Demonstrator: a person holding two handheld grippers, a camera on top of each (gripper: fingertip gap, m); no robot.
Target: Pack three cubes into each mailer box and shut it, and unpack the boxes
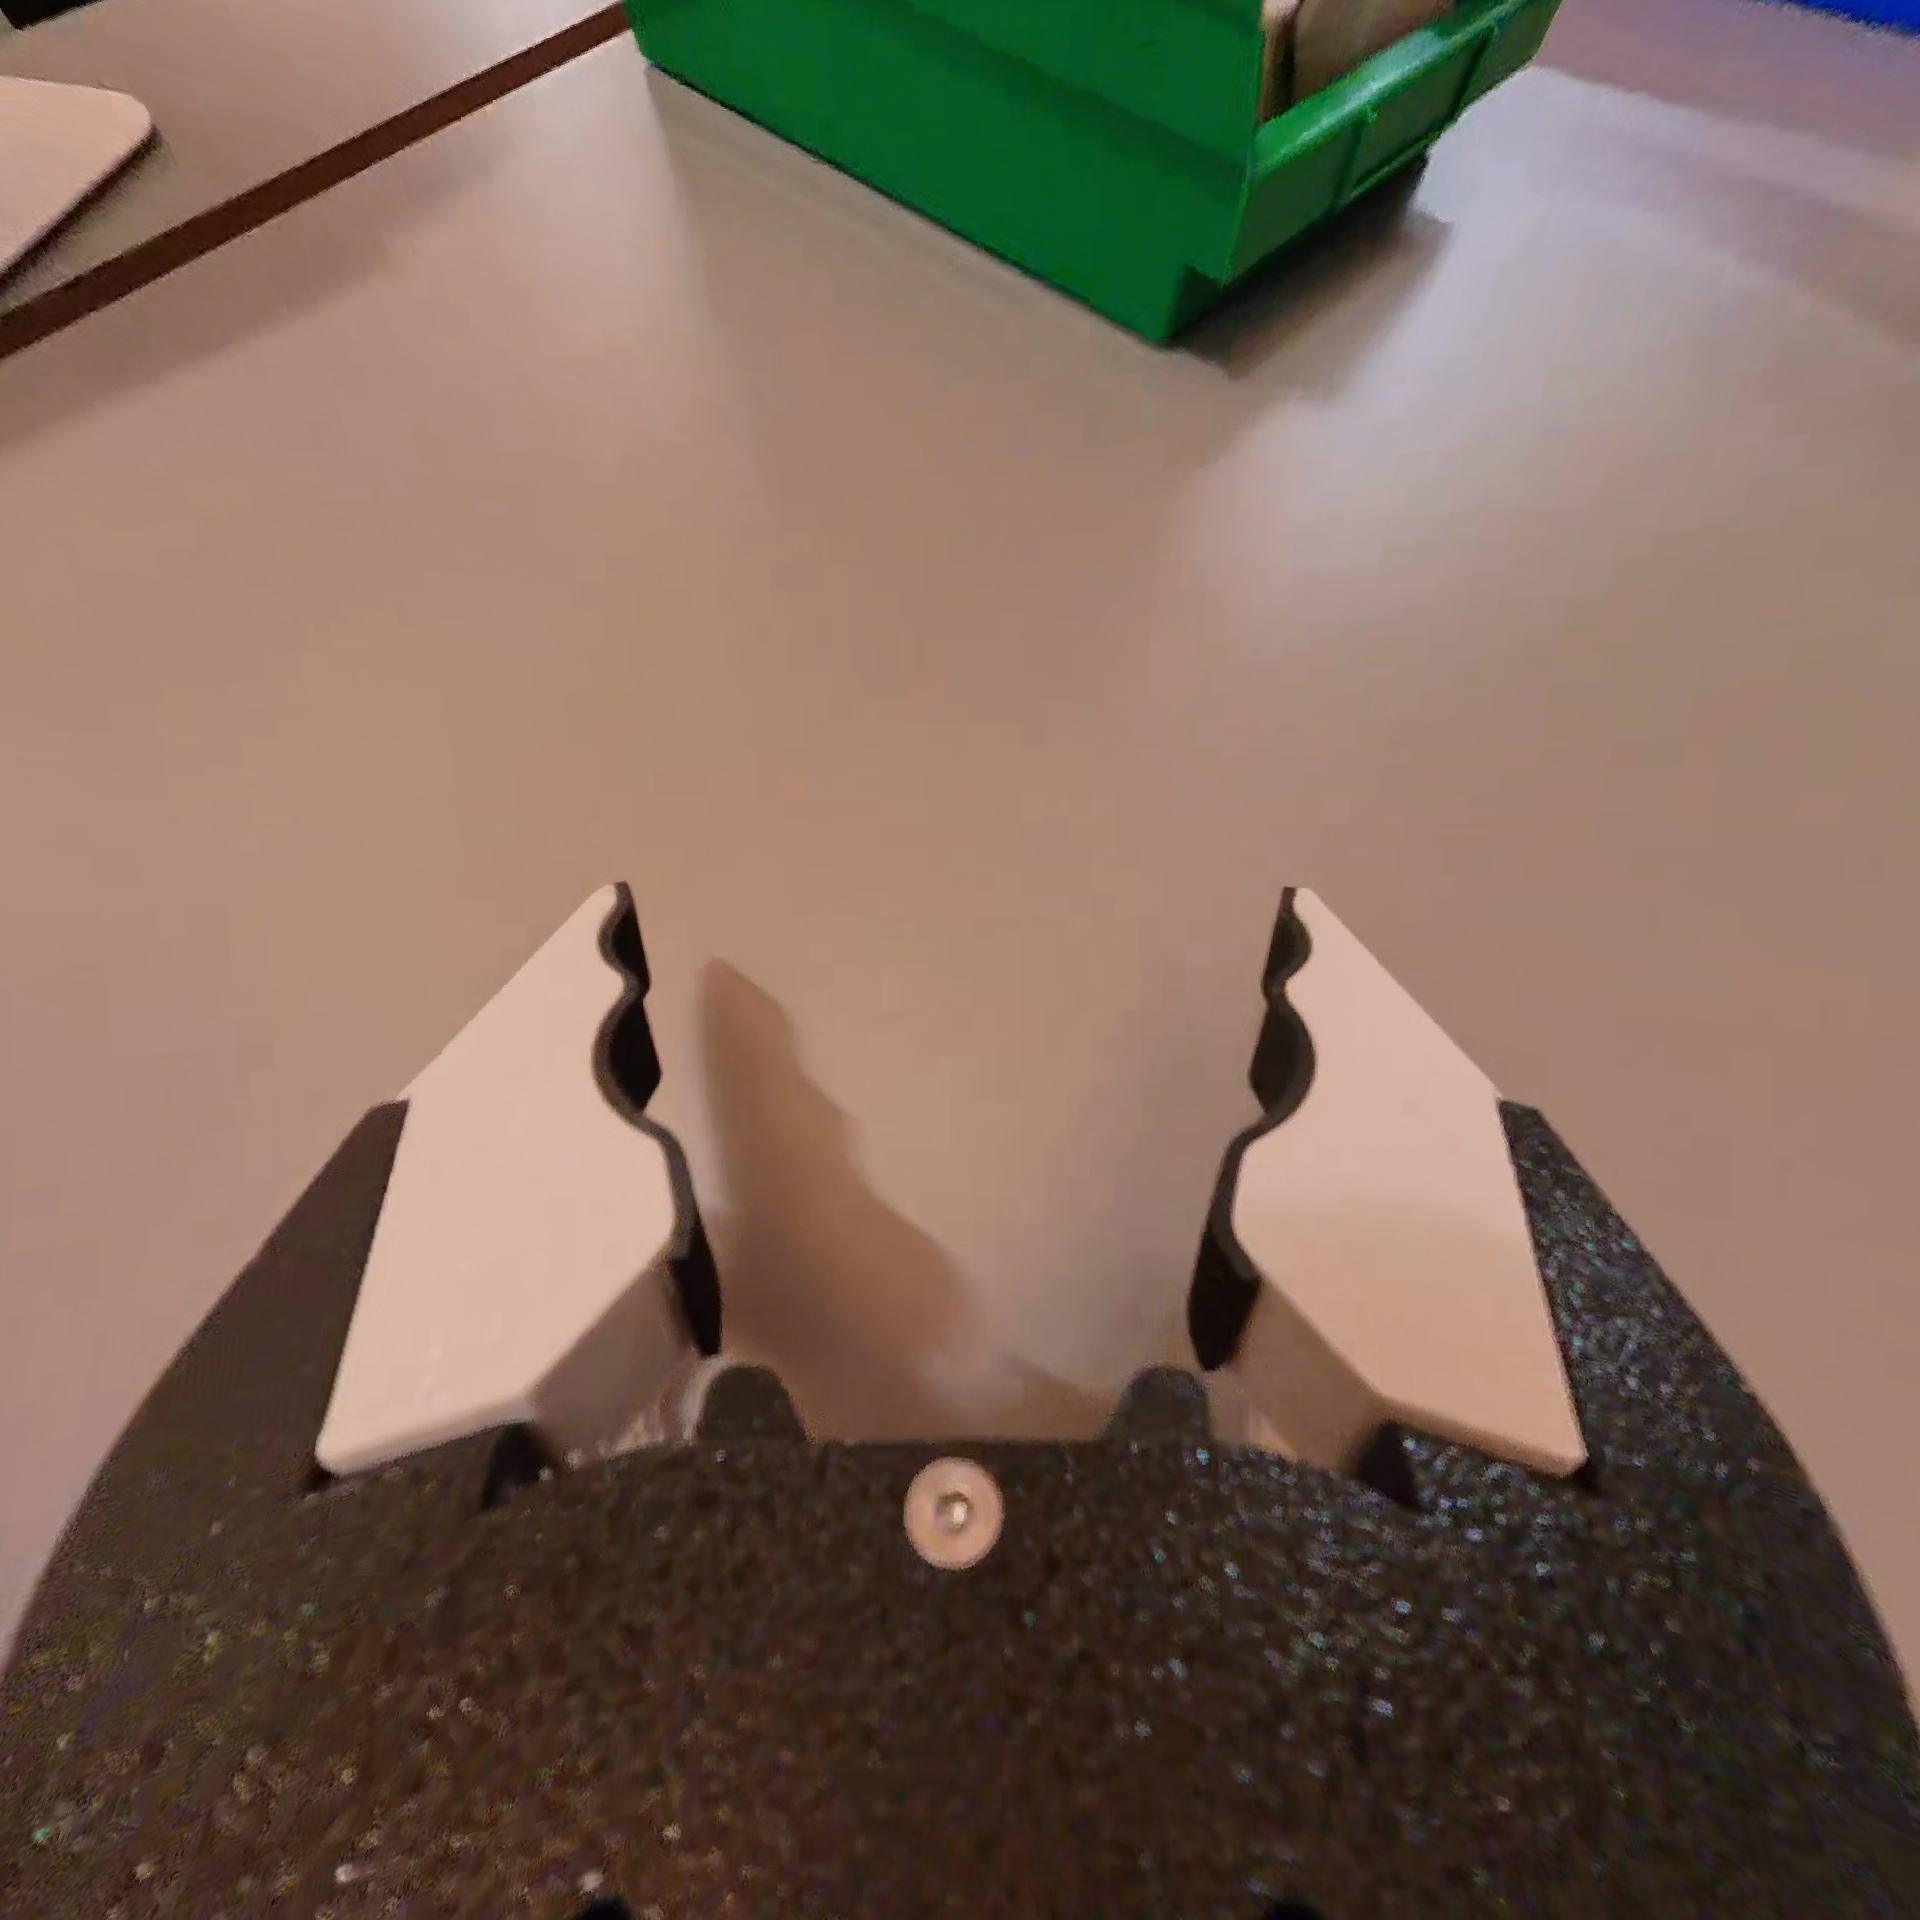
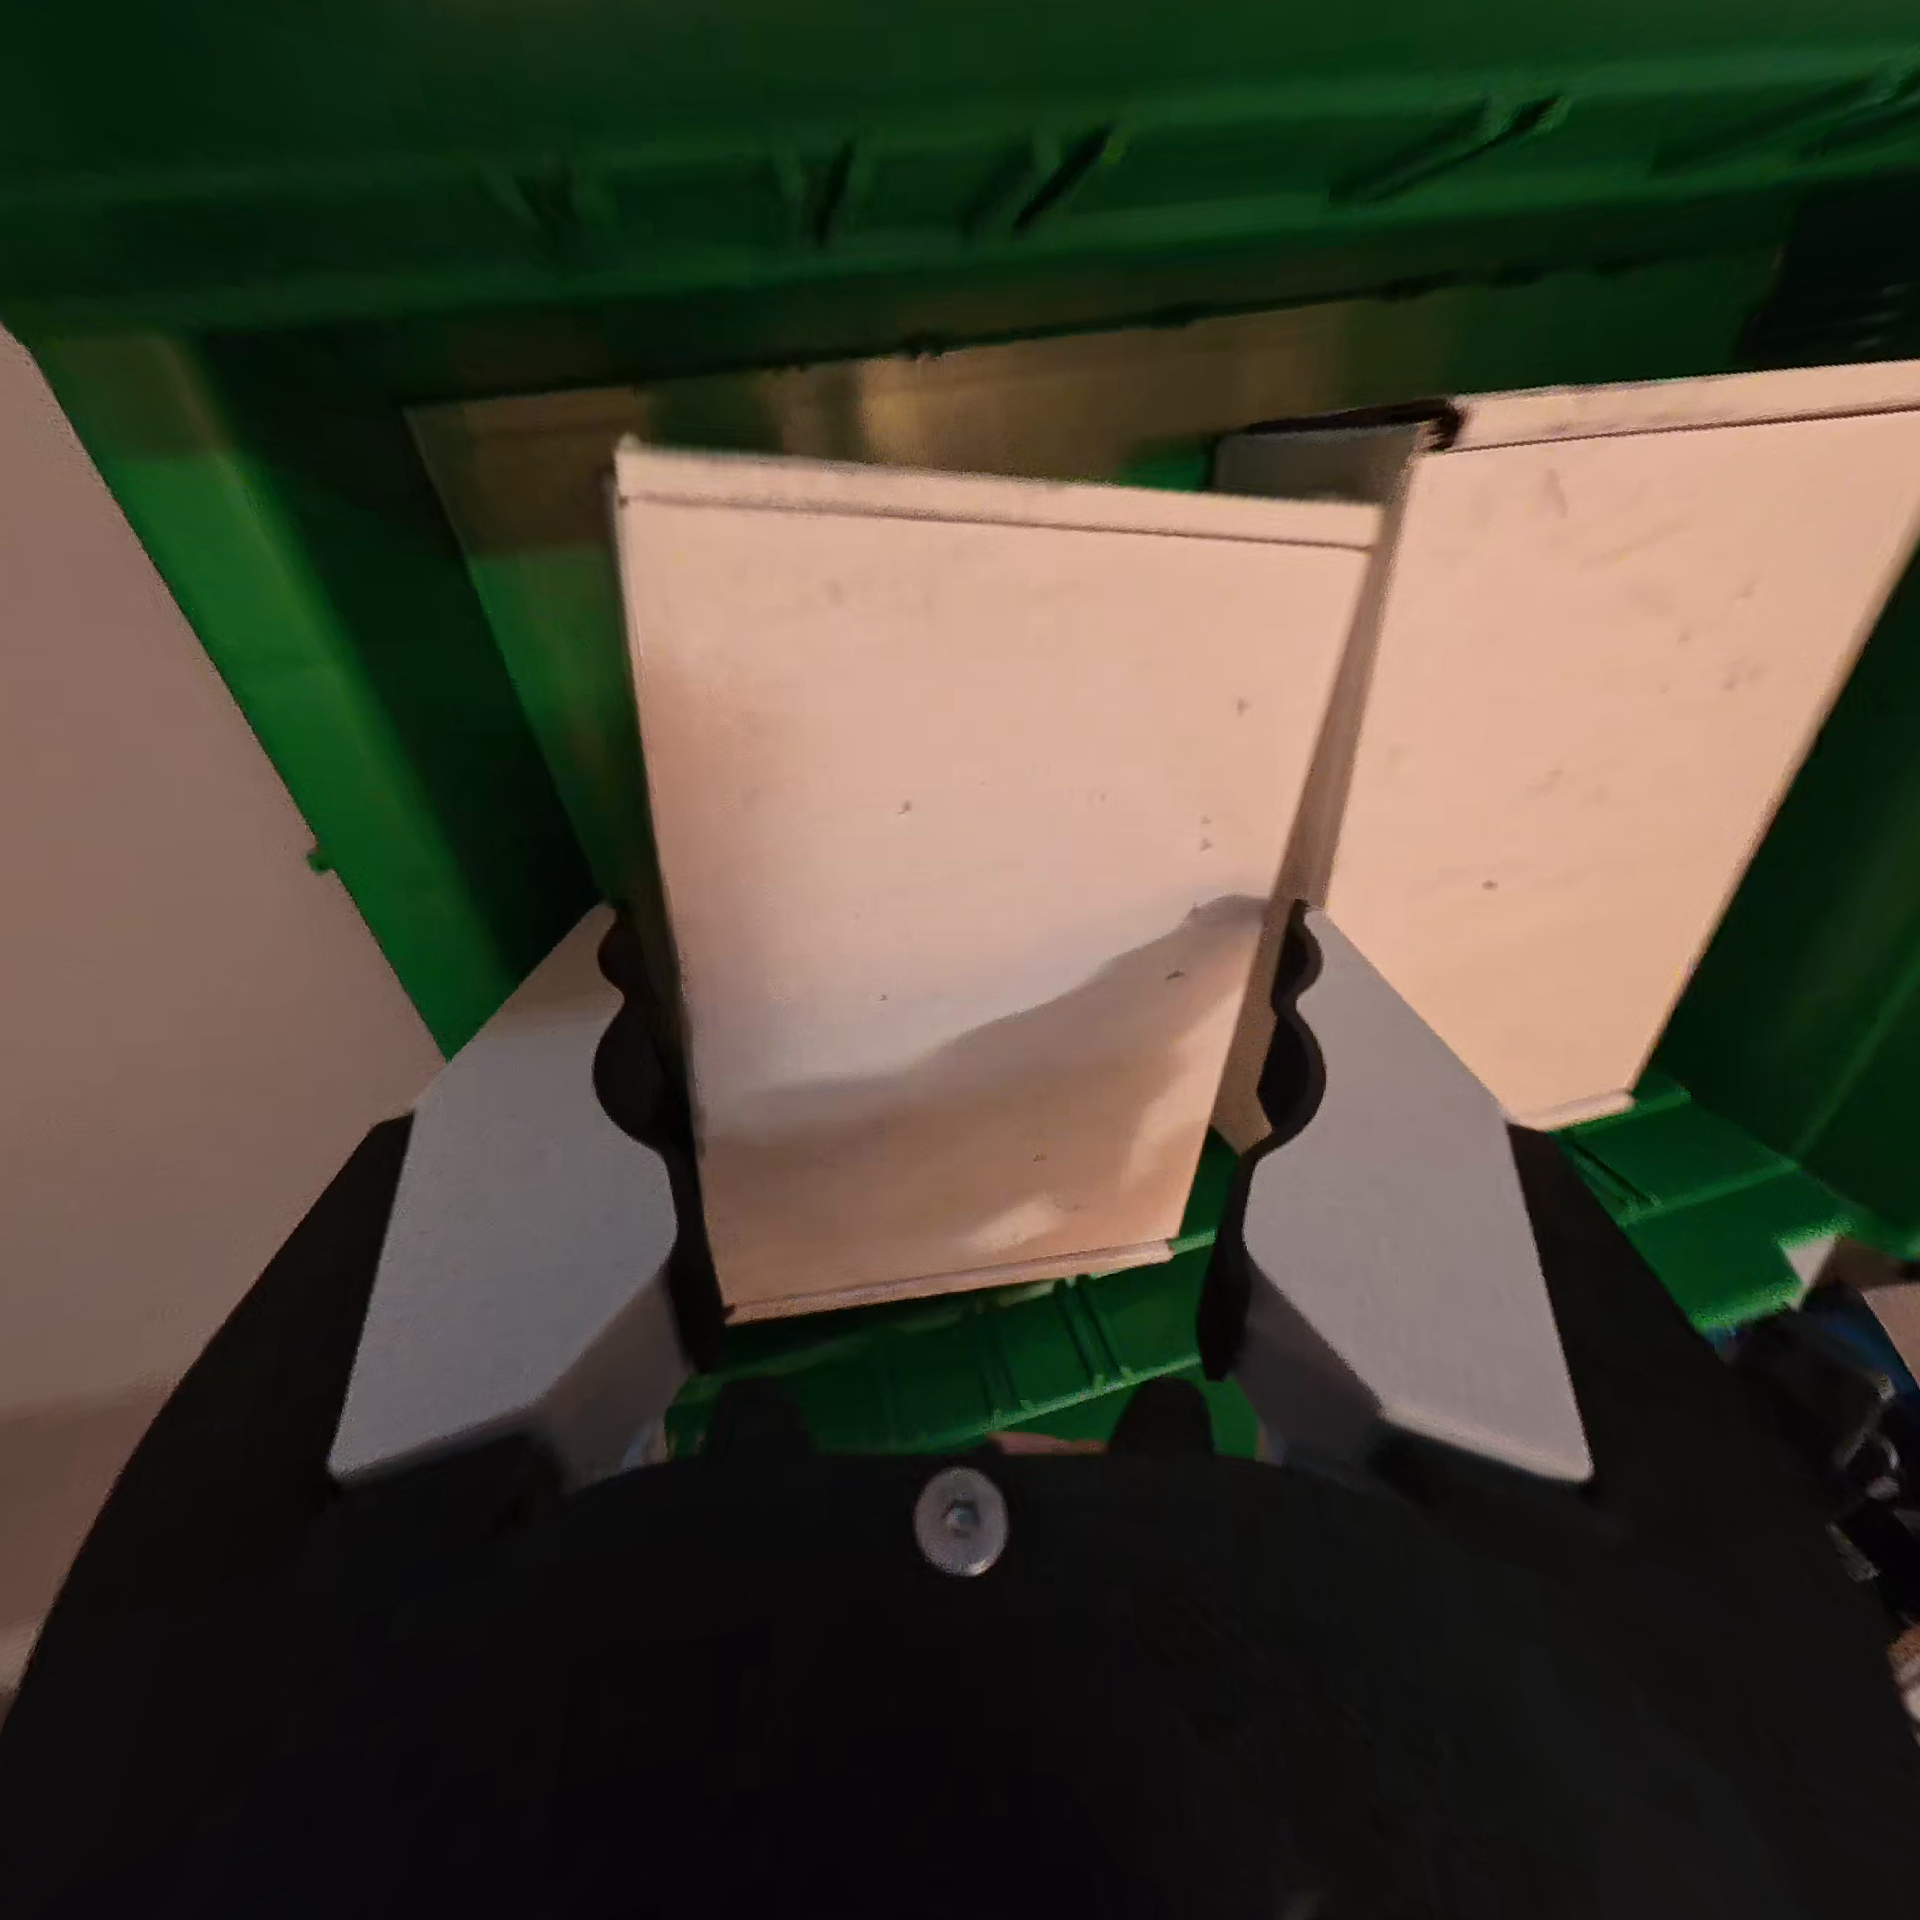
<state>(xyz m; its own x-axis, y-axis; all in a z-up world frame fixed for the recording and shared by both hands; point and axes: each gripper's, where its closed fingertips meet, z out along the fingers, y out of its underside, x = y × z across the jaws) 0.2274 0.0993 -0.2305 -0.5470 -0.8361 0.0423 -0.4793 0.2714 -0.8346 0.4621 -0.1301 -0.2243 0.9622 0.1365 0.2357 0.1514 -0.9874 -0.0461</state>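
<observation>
My right gripper (image 2: 953, 912) is open inside a green bin (image 2: 935, 156). Its fingers straddle a closed white mailer box (image 2: 935, 779) that stands on edge in the bin. The left finger lies against the box's left side and the right finger is just beside its right side. A second white mailer box (image 2: 1621, 727) stands to the right of it. My left gripper (image 1: 956, 890) is open and empty, low over the bare beige table (image 1: 935, 571). The green bin (image 1: 987, 135) is far ahead of it. No cubes are in view.
A brown cardboard edge (image 1: 1340, 31) shows inside the bin in the left wrist view. A dark gap (image 1: 312, 177) crosses the table at the far left, with a rounded beige slab (image 1: 52, 156) beyond it. The bin's walls close around my right gripper.
</observation>
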